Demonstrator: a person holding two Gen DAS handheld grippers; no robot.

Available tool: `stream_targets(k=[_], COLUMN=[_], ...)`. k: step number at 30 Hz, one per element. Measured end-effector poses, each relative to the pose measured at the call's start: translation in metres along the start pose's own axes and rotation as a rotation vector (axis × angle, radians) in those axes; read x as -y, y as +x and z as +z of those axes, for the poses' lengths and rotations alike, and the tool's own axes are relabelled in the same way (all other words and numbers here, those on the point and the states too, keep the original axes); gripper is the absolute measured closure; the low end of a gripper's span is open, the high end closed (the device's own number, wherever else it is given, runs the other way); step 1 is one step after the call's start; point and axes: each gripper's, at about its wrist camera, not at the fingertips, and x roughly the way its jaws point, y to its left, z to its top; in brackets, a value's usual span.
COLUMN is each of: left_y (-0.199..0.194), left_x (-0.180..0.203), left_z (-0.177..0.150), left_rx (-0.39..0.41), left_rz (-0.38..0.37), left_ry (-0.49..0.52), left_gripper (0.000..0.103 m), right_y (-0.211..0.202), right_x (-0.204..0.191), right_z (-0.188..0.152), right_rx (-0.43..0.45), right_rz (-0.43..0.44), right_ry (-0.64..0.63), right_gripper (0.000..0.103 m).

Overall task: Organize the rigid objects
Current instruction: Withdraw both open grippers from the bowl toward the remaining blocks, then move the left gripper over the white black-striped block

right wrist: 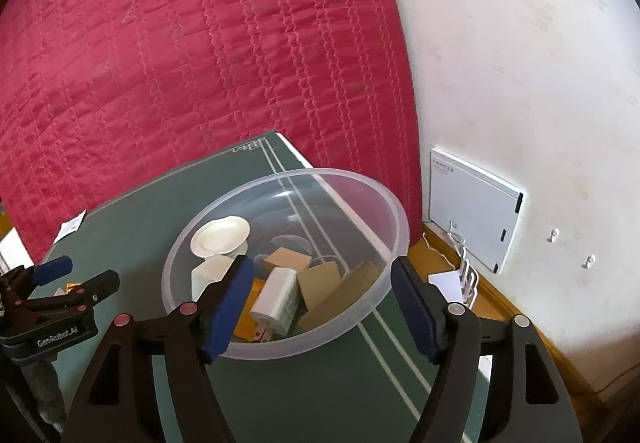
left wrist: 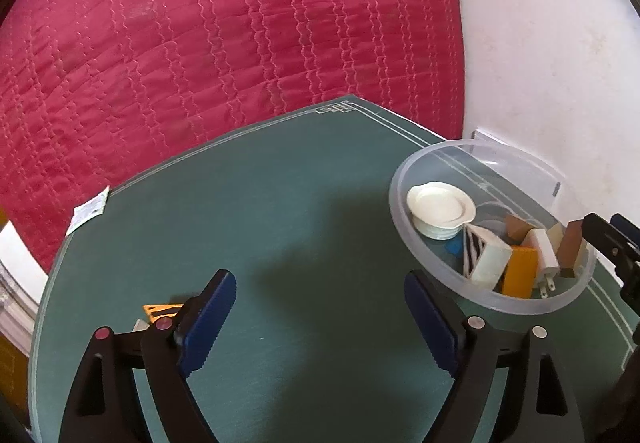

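1. Left gripper [left wrist: 320,323] is spread wide w/ nothing between its blue pads; it hangs over bare green mat [left wrist: 288,211].
2. Right gripper [right wrist: 322,307] is likewise released and empty, poised just over the near rim of the clear plastic bowl [right wrist: 384,195], which sits at the mat's right edge near the white wall.
3. Already in the bowl: a white saucer-like dish [right wrist: 220,235], white charger plug [right wrist: 276,297] (prongs pointing toward the right wrist cam), brown blocks [right wrist: 320,279], an orange block [left wrist: 520,271], a cream block [left wrist: 490,263] and a striped piece [left wrist: 472,251].
4. Loose stuff left on the mat: a small orange-yellow piece [left wrist: 160,311] and a pale bit just beside it, both low-left of the left gripper's left finger and partly hidden behind it.
5. Key relation, as I judge it: the orange-yellow piece lies just left of and slightly behind the left claw's opening, well apart from the bowl, so the left hand is clearly nearer; the right is across the mat at the bowl.
6. Its visible edge looks triangular, flat on the mat, long edge running roughly left-right in the left wrist view. True long axis can't be told, too much is covered.
7. Next move probably needs the left gripper to shift left and back so the piece sits between the pads, then carry it rightward to the bowl.
8. A paper tag [left wrist: 88,211] lies at the mat's far left edge.
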Motion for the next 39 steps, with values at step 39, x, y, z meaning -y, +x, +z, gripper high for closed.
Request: stream_targets(k=[39], left_y=[-0.017], left_x=[-0.122], left_z=[-0.066], left_rx=[-0.059], left_rz=[0.143], left_ry=[-0.300], left_gripper=[0.001], right_y=[-0.010], right_x=[-0.050], right_z=[-0.020], right_rx=[-0.065], right_rz=[0.174], right_ry=[-0.153], right_gripper=[0.018])
